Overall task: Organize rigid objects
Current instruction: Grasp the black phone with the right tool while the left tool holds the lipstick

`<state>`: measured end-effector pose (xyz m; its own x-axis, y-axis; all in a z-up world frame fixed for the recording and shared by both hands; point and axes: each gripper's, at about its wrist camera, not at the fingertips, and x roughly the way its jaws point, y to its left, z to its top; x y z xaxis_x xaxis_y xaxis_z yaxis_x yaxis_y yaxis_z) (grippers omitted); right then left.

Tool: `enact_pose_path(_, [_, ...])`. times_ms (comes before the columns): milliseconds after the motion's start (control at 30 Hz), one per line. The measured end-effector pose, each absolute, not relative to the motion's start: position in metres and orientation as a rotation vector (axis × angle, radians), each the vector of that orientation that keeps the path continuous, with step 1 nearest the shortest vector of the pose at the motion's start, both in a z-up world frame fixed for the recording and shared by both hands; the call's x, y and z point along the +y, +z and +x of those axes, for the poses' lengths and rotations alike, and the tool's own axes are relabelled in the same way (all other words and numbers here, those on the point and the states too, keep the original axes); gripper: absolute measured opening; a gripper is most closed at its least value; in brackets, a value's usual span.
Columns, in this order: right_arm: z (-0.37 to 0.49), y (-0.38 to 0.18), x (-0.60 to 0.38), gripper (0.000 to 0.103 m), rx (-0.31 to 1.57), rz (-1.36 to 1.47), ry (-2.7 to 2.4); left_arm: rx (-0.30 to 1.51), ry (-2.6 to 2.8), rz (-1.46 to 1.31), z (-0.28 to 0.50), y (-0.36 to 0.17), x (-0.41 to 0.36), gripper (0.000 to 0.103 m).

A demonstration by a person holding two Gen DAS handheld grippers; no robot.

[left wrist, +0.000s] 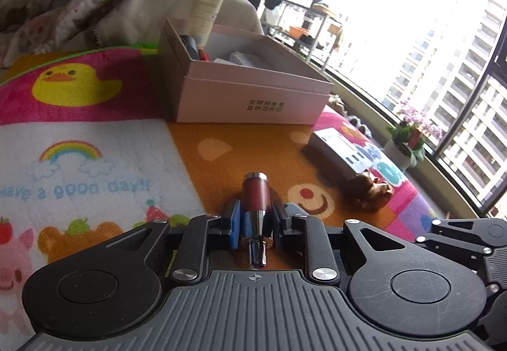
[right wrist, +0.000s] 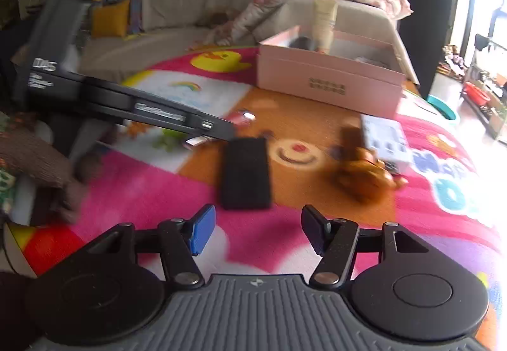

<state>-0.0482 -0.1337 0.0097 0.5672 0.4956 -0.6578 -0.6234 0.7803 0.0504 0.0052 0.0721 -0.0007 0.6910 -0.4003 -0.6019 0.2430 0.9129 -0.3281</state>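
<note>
My left gripper (left wrist: 255, 218) is shut on a dark red and chrome cylinder (left wrist: 256, 199), held low over the play mat; in the right wrist view the cylinder (right wrist: 242, 117) shows past the left tool's body. An open pink box (left wrist: 250, 78) with several items inside stands beyond it, also in the right wrist view (right wrist: 329, 78). My right gripper (right wrist: 258, 232) is open and empty above the mat. Ahead of it lie a black rectangular case (right wrist: 246, 173), a brown figurine (right wrist: 364, 172) and a white box (right wrist: 385, 137).
The colourful play mat (left wrist: 79, 142) covers the floor. The figurine (left wrist: 372, 189) and white box (left wrist: 340, 151) lie right of the left gripper. A sofa with blankets (right wrist: 177, 21) is behind the pink box. A potted plant (left wrist: 408, 142) stands by the window.
</note>
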Motion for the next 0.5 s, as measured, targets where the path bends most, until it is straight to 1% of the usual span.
enact_pose_path(67, [-0.046,0.009,-0.126,0.041,0.706,-0.245,0.648,0.741,-0.402,-0.233,0.006,-0.001,0.072,0.024])
enact_pose_path(200, [-0.038,0.007,-0.133,0.042,0.63,-0.378,0.462,0.755,-0.459,-0.223,-0.009,-0.001,0.066,0.024])
enact_pose_path(267, [-0.03,0.007,-0.145,0.043,0.644,-0.351,0.412,0.757,-0.479,-0.219,-0.019,-0.002,0.062,0.024])
enact_pose_path(333, [-0.023,0.009,-0.157,0.048,0.679,-0.287,0.403,0.755,-0.45,-0.216,-0.027,-0.001,0.06,0.024])
enact_pose_path(400, [-0.02,0.01,-0.165,0.065,0.727,-0.199,0.426,0.741,-0.37,-0.179,-0.033,0.002,0.057,0.025])
enact_pose_path(500, [-0.021,0.007,-0.162,0.077,0.761,-0.122,0.443,0.704,-0.222,-0.033,-0.041,0.007,0.048,0.025])
